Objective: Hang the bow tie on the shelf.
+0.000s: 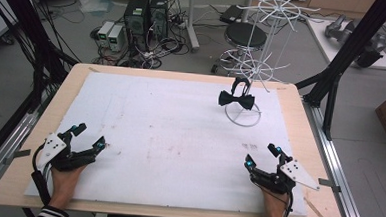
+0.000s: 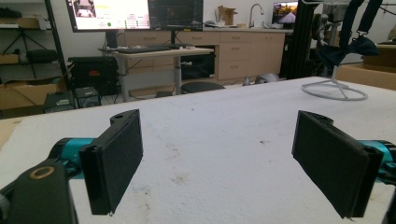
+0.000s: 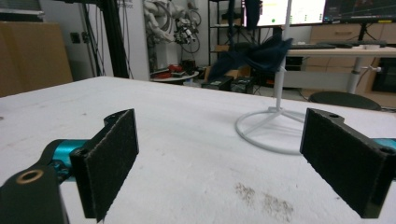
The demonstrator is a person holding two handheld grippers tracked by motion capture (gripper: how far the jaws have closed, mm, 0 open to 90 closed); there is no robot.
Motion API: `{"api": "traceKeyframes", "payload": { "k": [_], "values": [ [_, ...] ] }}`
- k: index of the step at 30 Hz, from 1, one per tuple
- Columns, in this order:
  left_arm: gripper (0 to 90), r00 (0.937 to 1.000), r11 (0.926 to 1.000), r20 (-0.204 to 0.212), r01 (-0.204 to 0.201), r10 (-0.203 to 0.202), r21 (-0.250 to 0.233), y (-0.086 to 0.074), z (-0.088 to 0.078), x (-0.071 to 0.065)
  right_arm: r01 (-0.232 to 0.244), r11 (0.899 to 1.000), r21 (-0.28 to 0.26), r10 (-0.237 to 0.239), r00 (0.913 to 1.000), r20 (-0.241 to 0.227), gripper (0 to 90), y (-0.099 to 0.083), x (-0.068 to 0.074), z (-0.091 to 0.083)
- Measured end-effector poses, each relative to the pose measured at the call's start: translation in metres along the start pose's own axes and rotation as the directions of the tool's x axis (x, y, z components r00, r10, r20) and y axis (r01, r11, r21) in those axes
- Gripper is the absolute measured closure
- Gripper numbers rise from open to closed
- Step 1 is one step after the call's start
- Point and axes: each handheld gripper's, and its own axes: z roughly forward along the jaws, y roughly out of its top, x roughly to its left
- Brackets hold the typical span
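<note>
A dark bow tie [image 1: 236, 99] hangs on a white wire rack [image 1: 261, 67] whose ring base rests on the far right of the white board [image 1: 179, 133]. In the right gripper view the bow tie [image 3: 261, 53] hangs above the ring base [image 3: 271, 133], well ahead of the jaws. My left gripper [image 1: 88, 137] rests open at the board's near left, nothing between its pads [image 2: 119, 158]. Low over the board at the near right, my right gripper [image 1: 262, 156] is open and holds nothing between its pads [image 3: 109, 158].
The white board lies on a wooden table [image 1: 23, 159] with black frame posts [image 1: 343, 61] at both sides. Brown stains [image 1: 249, 146] mark the board ahead of the right gripper. Computers, cables and a stool [image 1: 245, 36] stand on the floor beyond the table.
</note>
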Motion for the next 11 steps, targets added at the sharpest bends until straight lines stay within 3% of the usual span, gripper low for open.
{"api": "traceKeyframes", "payload": {
  "k": [3,11],
  "values": [
    [16.7,1.0,1.0,0.001,0.0,0.0,0.002,0.0001,-0.0001,0.0001,-0.001,1.0,-0.025,0.001,0.9999,0.011,10.6,-0.0021,0.0012,-0.0013],
    [16.7,1.0,1.0,-0.001,0.0,0.0,-0.002,-0.0001,-0.0003,0.0003,0.029,0.999,-0.019,-0.029,0.9994,0.018,10.7,-0.0028,0.0035,-0.0001]
  ]
}}
